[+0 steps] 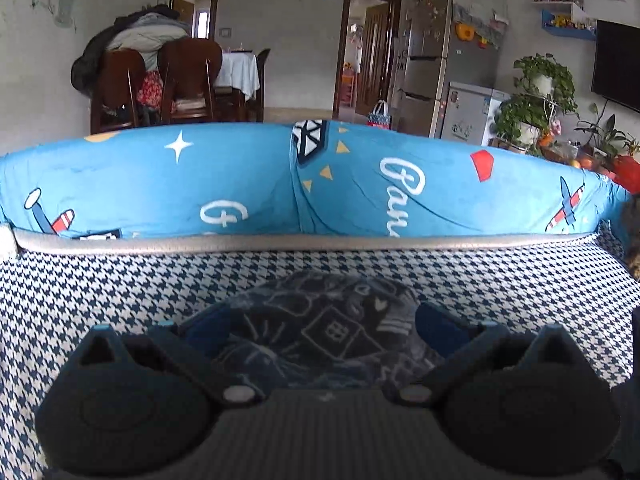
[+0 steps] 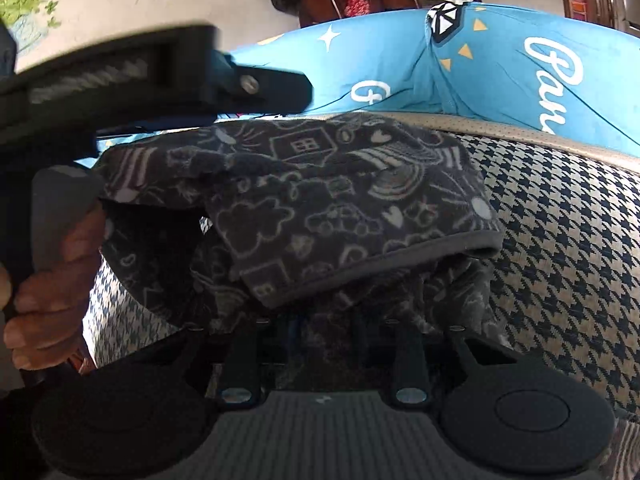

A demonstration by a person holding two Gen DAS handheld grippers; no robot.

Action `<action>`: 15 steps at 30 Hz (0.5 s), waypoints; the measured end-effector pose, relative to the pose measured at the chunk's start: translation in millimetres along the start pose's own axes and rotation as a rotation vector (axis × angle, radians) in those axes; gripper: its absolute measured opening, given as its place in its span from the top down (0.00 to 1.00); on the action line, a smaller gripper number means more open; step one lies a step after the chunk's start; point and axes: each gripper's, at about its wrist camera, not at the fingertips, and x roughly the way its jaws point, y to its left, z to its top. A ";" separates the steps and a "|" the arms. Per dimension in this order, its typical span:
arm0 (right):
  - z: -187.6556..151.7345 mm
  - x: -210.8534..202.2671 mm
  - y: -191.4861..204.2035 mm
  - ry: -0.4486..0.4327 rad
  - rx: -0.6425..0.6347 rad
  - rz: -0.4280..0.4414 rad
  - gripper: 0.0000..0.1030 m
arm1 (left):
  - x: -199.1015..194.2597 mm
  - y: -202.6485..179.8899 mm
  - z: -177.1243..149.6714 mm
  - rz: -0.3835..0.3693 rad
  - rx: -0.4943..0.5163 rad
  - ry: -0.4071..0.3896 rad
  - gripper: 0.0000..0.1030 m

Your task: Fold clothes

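- At the left of the right wrist view, we see the left hand-held gripper [image 2: 260, 84] in profile above the garment [image 2: 320, 200]; its own view shows its fingers spread wide, straddling the dark printed cloth and not clamped on it.
- At centre, we find the garment bunched on the houndstooth sofa seat [image 2: 560, 240], one hemmed flap doubled over. We judge folding partly done, final squaring left.
- At lower centre, the right hand-held gripper [image 2: 316, 320] lies buried under cloth; we cannot tell its opening.
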 end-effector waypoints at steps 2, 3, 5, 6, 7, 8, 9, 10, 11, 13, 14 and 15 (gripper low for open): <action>0.6 -3.6 -1.1 0.003 -0.010 -0.006 0.71 | 8.5 5.6 -5.6 0.017 0.004 0.038 0.00; 1.8 -6.4 -2.2 -0.001 -0.014 -0.010 0.71 | 11.6 7.2 -8.4 0.033 0.014 0.051 0.00; 4.6 -12.7 -5.2 -0.010 -0.018 -0.019 0.71 | 16.1 10.4 -13.9 0.059 0.031 0.068 0.00; 5.9 -15.5 -7.9 -0.014 -0.014 -0.023 0.70 | 18.1 11.7 -16.3 0.084 0.038 0.076 0.00; 7.3 -18.4 -11.0 -0.021 -0.006 -0.026 0.69 | 20.4 13.1 -18.5 0.112 0.044 0.085 0.00; 8.8 -21.2 -14.4 -0.029 0.005 -0.028 0.68 | 22.0 15.8 -20.1 0.133 0.043 0.092 0.00; 10.3 -24.1 -17.9 -0.038 0.015 -0.030 0.66 | 22.9 19.4 -21.5 0.149 0.037 0.098 0.00; 11.7 -26.4 -21.1 -0.049 0.025 -0.036 0.62 | 23.5 23.3 -22.4 0.168 0.028 0.102 0.00; 13.0 -28.3 -24.2 -0.062 0.033 -0.046 0.61 | 24.2 27.6 -22.6 0.196 0.018 0.105 0.00; 16.7 -30.3 -31.1 -0.087 0.053 -0.072 0.57 | 25.4 36.9 -22.4 0.252 -0.007 0.111 0.00; 18.6 -29.9 -35.1 -0.095 0.067 -0.090 0.57 | 26.5 41.7 -22.4 0.279 -0.021 0.117 0.00; 19.7 -30.1 -39.1 -0.101 0.085 -0.106 0.57 | 28.3 46.6 -22.5 0.306 -0.033 0.124 0.01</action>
